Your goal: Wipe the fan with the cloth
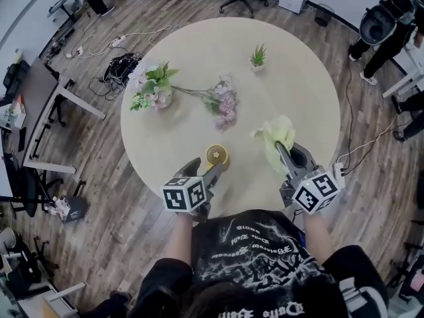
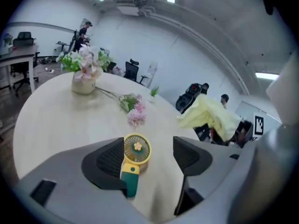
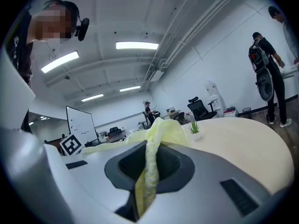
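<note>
Head view: a round pale counter (image 1: 199,65) carries a small yellow handheld fan (image 1: 216,156) near its front edge, just ahead of the left tongs (image 1: 207,169). The right tongs (image 1: 286,154) hold a pale yellow cloth (image 1: 278,134). Left gripper view: the tongs are released, with the fan lying between them, untouched. Right gripper view: the tongs are clenched on the cloth.

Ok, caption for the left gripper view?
Open left tool frames the yellow fan on the table, cloth beyond.
</note>
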Tool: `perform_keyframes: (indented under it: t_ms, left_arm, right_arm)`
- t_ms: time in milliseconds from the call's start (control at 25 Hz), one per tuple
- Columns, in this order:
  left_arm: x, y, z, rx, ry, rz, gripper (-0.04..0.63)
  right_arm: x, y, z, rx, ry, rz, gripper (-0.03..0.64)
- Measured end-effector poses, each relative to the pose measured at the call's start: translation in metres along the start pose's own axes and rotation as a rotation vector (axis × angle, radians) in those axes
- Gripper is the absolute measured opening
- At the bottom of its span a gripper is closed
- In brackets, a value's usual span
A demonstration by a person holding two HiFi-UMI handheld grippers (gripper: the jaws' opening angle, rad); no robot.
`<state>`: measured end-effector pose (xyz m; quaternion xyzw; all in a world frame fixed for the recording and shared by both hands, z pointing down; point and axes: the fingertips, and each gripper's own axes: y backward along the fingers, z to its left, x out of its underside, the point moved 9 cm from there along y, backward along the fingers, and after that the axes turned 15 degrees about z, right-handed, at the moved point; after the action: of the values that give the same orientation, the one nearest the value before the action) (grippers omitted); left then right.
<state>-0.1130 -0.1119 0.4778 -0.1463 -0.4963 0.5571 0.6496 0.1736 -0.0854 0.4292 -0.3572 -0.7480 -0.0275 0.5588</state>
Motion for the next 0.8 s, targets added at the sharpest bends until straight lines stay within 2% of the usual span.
perform_keyframes:
  t_ms: [120, 240, 320, 440, 560, 600, 680, 760, 800]
  left_arm:
    - [-0.008, 0.026, -0.004, 0.007, -0.018, -0.143, 0.331]
    - [-0.009, 0.046, -0.007, 0.012, -0.053, -0.242, 0.331]
    - [-0.008, 0.053, -0.009, -0.005, -0.075, -0.269, 0.331]
    - [-0.006, 0.057, -0.008, -0.037, -0.118, -0.280, 0.331]
    - [-0.003, 0.060, -0.008, -0.033, -0.133, -0.298, 0.330]
    - [-0.002, 0.061, -0.008, -0.036, -0.131, -0.307, 0.307]
    - [0.001, 0.062, -0.008, -0.068, -0.136, -0.322, 0.215]
    - [0.005, 0.062, -0.007, -0.124, -0.153, -0.327, 0.080]
    - [0.006, 0.062, -0.007, -0.144, -0.164, -0.323, 0.039]
  right_arm:
    - [0.015, -0.002, 0.006, 0.028, -0.010, 0.034, 0.043]
    - [0.032, -0.005, 0.013, 0.090, 0.051, 0.105, 0.044]
    - [0.042, -0.008, 0.017, 0.119, 0.095, 0.154, 0.044]
    - [0.052, -0.011, 0.019, 0.143, 0.095, 0.182, 0.044]
    - [0.055, -0.012, 0.022, 0.163, 0.095, 0.188, 0.044]
    - [0.055, -0.012, 0.023, 0.168, 0.098, 0.187, 0.043]
    - [0.052, -0.011, 0.026, 0.178, 0.110, 0.180, 0.043]
    - [0.049, -0.012, 0.029, 0.185, 0.125, 0.172, 0.041]
    - [0.047, -0.012, 0.031, 0.187, 0.129, 0.169, 0.041]
